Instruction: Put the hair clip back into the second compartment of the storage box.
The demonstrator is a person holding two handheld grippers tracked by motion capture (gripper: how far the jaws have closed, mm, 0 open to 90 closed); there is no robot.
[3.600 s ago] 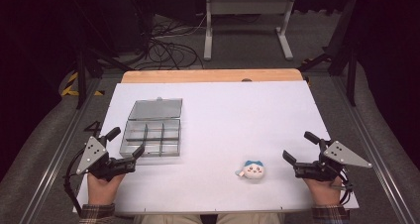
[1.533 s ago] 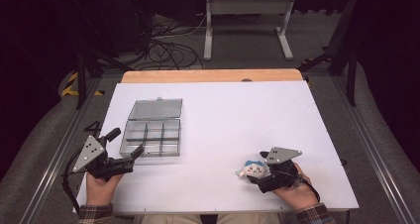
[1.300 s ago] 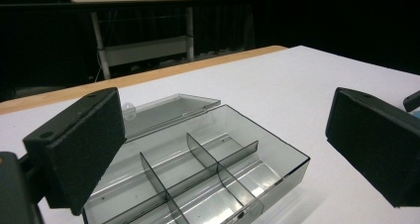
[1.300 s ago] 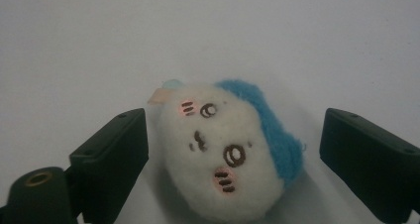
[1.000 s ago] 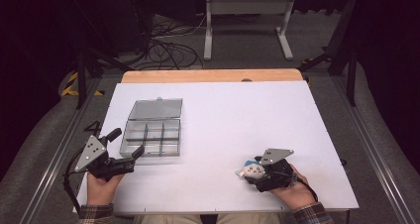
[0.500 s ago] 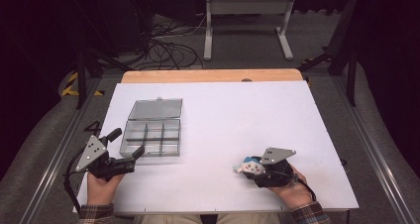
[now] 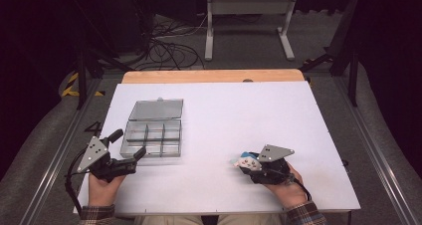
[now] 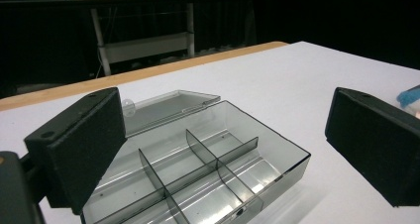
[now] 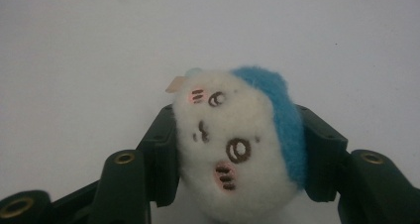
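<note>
A small white plush toy [image 9: 233, 149] with a blue patch and a stitched face sits squeezed between the two black jaws of my right gripper [image 9: 240, 139], whose jaws have just been closing on it. In the high view the toy [image 7: 245, 160] is at the table's front right, in the right gripper [image 7: 247, 166]. A clear grey compartment box [image 7: 152, 138] lies open at the left with its lid [image 7: 157, 109] flat behind it. My left gripper [image 7: 128, 144] stands open just in front of the box [image 8: 208, 164], nothing between its jaws.
The white table top [image 7: 224, 115] ends in a wooden strip [image 7: 214, 76] at the far edge. Beyond it are cables and a metal stand [image 7: 249, 16] on the floor. The box's compartments look empty.
The right hand came in from the far right to the toy, and its jaws closed on it. The toy has shifted slightly. The left gripper and box have not moved.
</note>
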